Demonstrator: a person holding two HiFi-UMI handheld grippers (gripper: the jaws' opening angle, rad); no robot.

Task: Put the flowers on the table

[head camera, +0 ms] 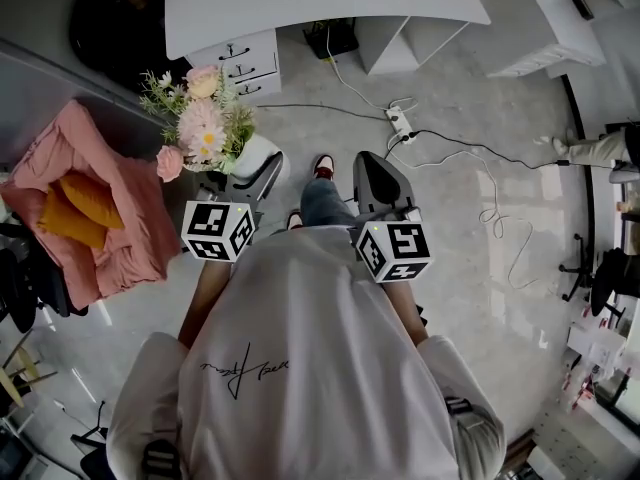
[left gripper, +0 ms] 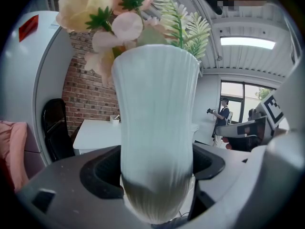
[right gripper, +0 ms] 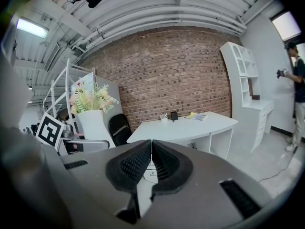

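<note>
Pink and cream flowers (head camera: 203,120) with green fronds stand in a white ribbed vase (head camera: 256,154). My left gripper (head camera: 250,174) is shut on the vase, held above the floor in front of me. In the left gripper view the vase (left gripper: 157,128) fills the gap between the jaws, with the flowers (left gripper: 107,18) above. My right gripper (head camera: 369,166) is shut and empty beside it; its pads (right gripper: 151,157) meet. The white table (head camera: 320,3) lies ahead; in the right gripper view the table (right gripper: 190,127) stands before a brick wall, with the vase (right gripper: 93,124) at left.
A pink cushioned seat (head camera: 85,218) with an orange pillow is at my left. A white drawer unit (head camera: 240,63) sits under the table. A power strip (head camera: 400,120) and cables cross the floor. A white shelf (right gripper: 245,80) and a person (right gripper: 299,94) are at right.
</note>
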